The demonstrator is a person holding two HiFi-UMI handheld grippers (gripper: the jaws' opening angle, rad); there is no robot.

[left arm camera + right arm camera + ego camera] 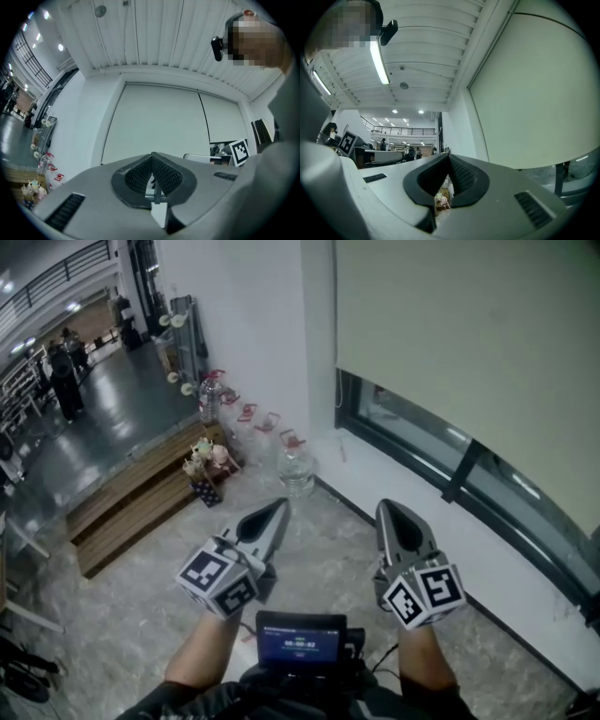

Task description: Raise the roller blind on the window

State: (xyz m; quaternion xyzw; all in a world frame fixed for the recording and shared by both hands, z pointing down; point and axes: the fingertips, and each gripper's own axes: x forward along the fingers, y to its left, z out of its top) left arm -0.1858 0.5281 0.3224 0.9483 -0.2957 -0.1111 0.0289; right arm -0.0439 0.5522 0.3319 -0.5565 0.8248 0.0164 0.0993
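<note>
Indoors, one roller blind (pixel 469 352) lowered, left tongs (pixel 281 504) and right tongs (pixel 387 506) closed, empty, perhaps four bottles (pixel 296 470).

I read left tool (pixel 278 507) and right tool (pixel 387 509) grey, marker cubes (pixel 217 579) black-and-white squares | roller blind (pixel 469 343) above right tool plain pale beige | floor (pixel 131 624) beneath tools grey marbled | jugs (pixel 296 465) ahead of left tool clear, red handles
</note>
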